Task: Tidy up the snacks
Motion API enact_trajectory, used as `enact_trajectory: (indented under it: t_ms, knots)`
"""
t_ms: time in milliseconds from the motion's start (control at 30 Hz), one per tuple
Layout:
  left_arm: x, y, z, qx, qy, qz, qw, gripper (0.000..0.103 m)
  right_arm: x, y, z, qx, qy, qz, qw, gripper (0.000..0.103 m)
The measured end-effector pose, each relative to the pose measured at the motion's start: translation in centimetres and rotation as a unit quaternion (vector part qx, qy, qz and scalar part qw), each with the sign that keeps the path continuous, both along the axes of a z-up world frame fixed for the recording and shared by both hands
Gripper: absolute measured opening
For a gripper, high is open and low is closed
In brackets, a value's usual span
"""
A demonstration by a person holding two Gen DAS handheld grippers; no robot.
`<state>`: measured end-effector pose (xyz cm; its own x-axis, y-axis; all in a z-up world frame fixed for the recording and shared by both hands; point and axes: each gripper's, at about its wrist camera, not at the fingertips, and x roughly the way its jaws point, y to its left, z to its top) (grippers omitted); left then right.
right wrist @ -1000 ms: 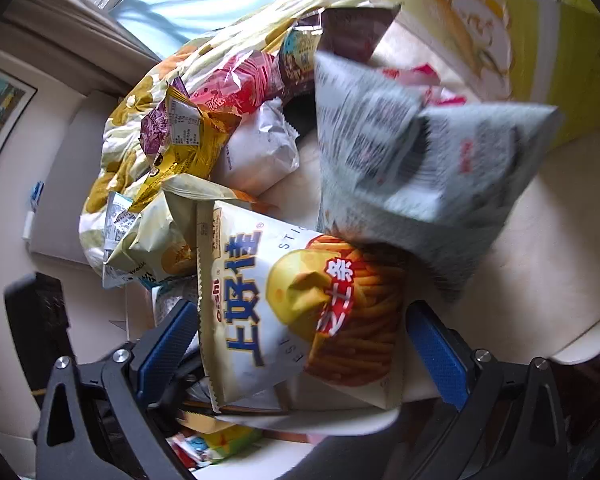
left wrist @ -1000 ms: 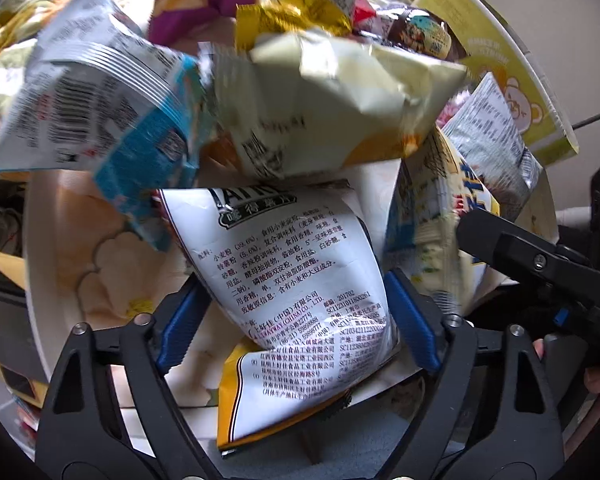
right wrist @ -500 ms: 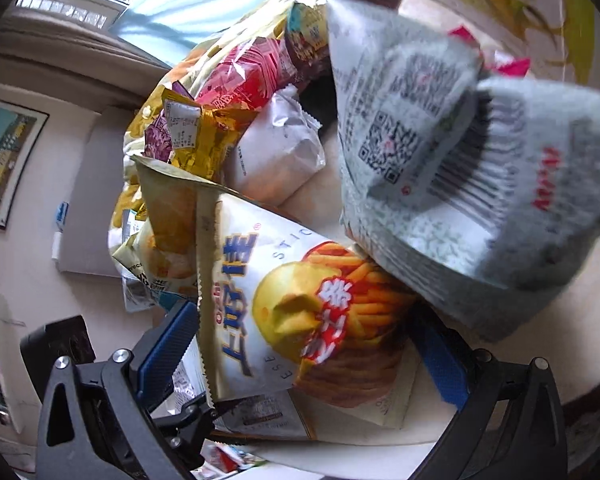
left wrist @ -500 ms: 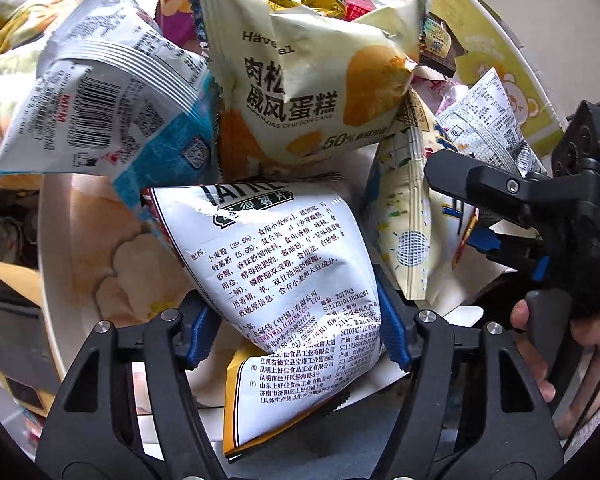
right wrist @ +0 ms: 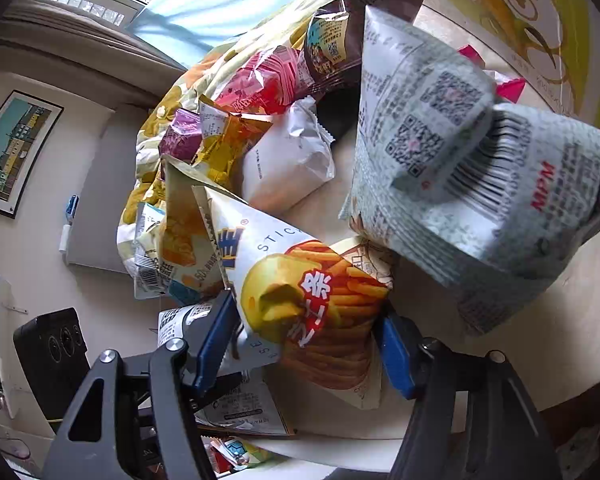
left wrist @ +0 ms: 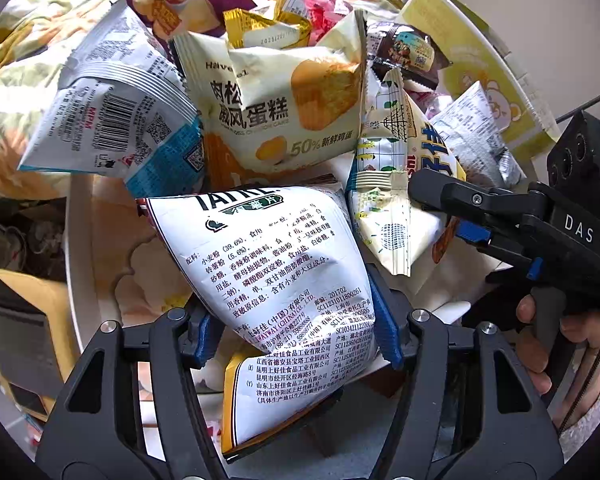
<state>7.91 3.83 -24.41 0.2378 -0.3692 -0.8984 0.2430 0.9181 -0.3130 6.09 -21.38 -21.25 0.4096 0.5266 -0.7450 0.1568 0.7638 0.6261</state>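
In the left wrist view my left gripper [left wrist: 295, 332] has its jaws closing on a white chip bag [left wrist: 271, 264], printed side up; both blue pads press its lower half. In the right wrist view my right gripper [right wrist: 306, 344] is also closing, and its pads pinch a potato-stick bag [right wrist: 300, 292] with a yellow and red picture. The left wrist view shows the right gripper [left wrist: 448, 220] from the side, clamped on that same bag [left wrist: 384, 200], with a hand on its handle. Both bags rise from a heap of snacks on a round cream table [left wrist: 79, 240].
A cake packet [left wrist: 283, 108], a white and blue packet [left wrist: 111, 120], a brown packet [left wrist: 408, 52] and a purple one [left wrist: 187, 0] lie piled behind. A grey-white packet [right wrist: 480, 184] lies right of my right gripper. A yellow bear-print box [left wrist: 472, 60] stands at the back.
Both grippers' jaws have closed in onto their bags, the right one only in the last moment. The left gripper has lifted a little with its white bag. The cake packet has turned face up.
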Motion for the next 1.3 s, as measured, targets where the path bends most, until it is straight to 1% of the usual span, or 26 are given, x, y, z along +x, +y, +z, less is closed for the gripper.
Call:
enact_trajectory:
  t_ms: [33,67,133,333,567,733,833,967,1133,1300]
  knots:
    - [0.4,1.0,0.3,-0.001,-0.002,0.001,1.0,0.058,-0.2,-0.1,0.1,0.008,0.001,-0.003,1.0,0.062]
    - [0.5,1.1,0.9,-0.002,-0.004,0.002,1.0,0.058,0.1,0.1,0.3,0.016,0.001,-0.005,1.0,0.062]
    - [-0.1,1.3,1.4,-0.004,-0.008,0.002,1.0,0.058,0.5,0.4,0.5,0.022,0.0,-0.006,1.0,0.062]
    - [-1.8,2.1,3.1,-0.007,-0.021,0.003,0.9997,0.058,-0.4,0.1,2.6,0.033,-0.016,-0.003,0.999,0.062]
    - [-3.2,2.5,6.8,-0.017,-0.048,-0.007,0.9987,0.058,-1.7,0.0,6.1,0.032,-0.043,0.0,0.999,0.062]
    - [-3.1,1.9,9.9,-0.031,-0.079,-0.022,0.9961,0.058,-2.2,-0.4,9.3,0.026,-0.068,-0.007,0.997,0.062]
    - [-2.1,0.6,11.7,-0.034,-0.102,-0.033,0.9937,0.058,-2.3,-1.3,11.4,0.018,-0.088,-0.015,0.996,0.062]
    - [-0.3,-2.0,13.9,-0.04,-0.126,-0.041,0.9904,0.058,-0.8,-2.8,14.1,0.0,-0.108,-0.023,0.994,0.062]
    - [2.5,-6.7,16.3,-0.042,-0.158,-0.046,0.9855,0.058,1.4,-6.5,17.1,-0.023,-0.136,-0.032,0.99,0.062]
    - [5.5,-12.9,18.1,-0.046,-0.18,-0.034,0.982,0.058,3.8,-12.2,19.0,-0.043,-0.155,-0.031,0.986,0.062]
